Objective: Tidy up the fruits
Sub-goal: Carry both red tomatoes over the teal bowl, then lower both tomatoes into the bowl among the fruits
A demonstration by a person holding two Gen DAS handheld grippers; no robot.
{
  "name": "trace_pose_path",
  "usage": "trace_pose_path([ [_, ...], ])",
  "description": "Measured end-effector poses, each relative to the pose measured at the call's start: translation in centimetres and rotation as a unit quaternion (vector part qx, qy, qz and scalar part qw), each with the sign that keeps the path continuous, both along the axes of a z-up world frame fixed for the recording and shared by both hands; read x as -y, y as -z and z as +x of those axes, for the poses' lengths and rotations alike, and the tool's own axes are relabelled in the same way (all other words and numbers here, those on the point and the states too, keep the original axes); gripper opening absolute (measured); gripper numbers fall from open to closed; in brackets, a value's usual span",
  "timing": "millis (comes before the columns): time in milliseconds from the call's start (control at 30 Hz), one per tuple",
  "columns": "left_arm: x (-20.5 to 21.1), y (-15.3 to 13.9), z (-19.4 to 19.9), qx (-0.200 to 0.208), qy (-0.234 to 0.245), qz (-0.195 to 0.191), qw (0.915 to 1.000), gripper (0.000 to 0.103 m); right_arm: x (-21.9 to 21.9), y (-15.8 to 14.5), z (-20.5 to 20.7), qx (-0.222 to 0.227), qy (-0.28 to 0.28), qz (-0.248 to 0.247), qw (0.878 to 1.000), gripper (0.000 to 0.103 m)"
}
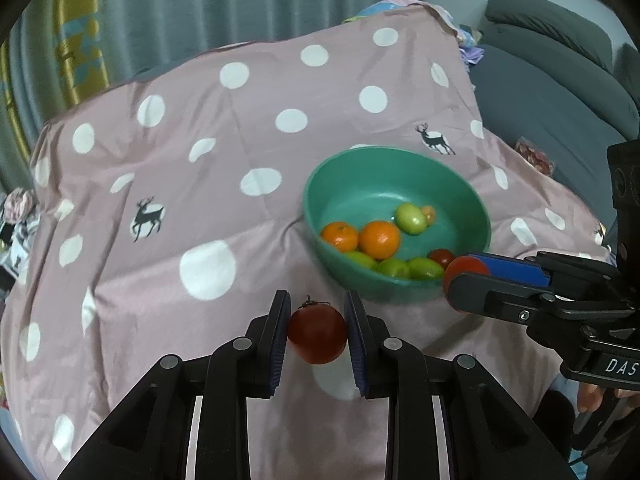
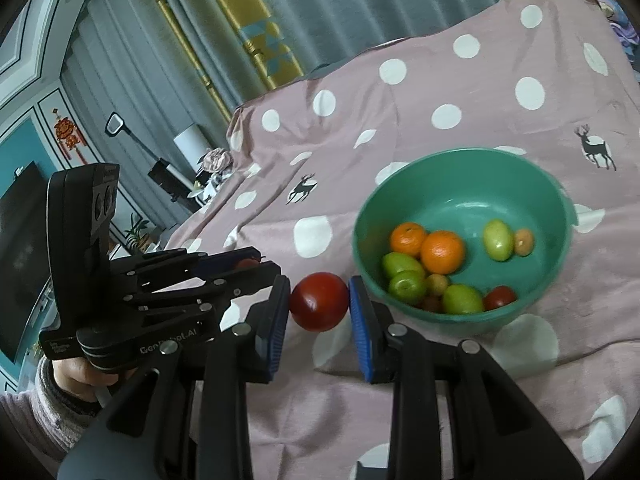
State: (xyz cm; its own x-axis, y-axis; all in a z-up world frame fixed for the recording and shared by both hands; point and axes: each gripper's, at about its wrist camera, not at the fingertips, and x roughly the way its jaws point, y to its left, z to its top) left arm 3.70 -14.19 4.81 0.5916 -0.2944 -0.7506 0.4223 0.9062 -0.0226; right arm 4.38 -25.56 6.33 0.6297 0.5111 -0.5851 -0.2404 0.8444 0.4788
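Observation:
My left gripper (image 1: 318,330) is shut on a dark red tomato (image 1: 317,334) with a stem, held over the pink cloth in front of the green bowl (image 1: 344,168). My right gripper (image 2: 319,304) is shut on a second red tomato (image 2: 319,301) just left of the green bowl (image 2: 460,160). In the left wrist view the right gripper (image 1: 464,280) comes in from the right with its tomato (image 1: 466,270) at the bowl's near rim. The bowl holds two oranges (image 2: 442,251), several green fruits (image 2: 498,240) and small red ones. The left gripper (image 2: 256,266) shows at the left of the right wrist view.
A pink cloth with white dots and deer prints (image 1: 208,152) covers the table. A grey sofa (image 1: 560,92) stands at the right, grey and yellow curtains (image 2: 248,20) behind. A hand in a ribbed sleeve (image 2: 60,384) holds the left gripper. Clutter (image 2: 216,160) lies past the table's far left edge.

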Motion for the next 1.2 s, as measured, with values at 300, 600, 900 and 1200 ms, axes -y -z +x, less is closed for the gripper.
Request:
trace_pose_path([
  [300, 2.5, -0.1, 1.9, 0.002, 0.02, 0.007, 0.9998, 0.028, 2.2, 0.4, 0.6, 0.002, 0.03, 0.001, 1.0, 0.03],
  [600, 4.5, 0.1, 3.5, 0.0, 0.033, 0.009, 0.9994, 0.028, 3.8, 0.6, 1.1, 0.003, 0.047, -0.003, 0.999, 0.03],
  [900, 6.1, 0.8, 5.0, -0.002, 0.041, 0.019, 0.999, 0.028, 5.4, 1.3, 2.6, -0.005, 0.064, -0.026, 0.998, 0.031],
  [1200, 7.2, 1.6, 6.3, -0.007, 0.046, 0.032, 0.9984, 0.028, 6.8, 1.9, 3.9, -0.014, 0.075, -0.038, 0.996, 0.031],
])
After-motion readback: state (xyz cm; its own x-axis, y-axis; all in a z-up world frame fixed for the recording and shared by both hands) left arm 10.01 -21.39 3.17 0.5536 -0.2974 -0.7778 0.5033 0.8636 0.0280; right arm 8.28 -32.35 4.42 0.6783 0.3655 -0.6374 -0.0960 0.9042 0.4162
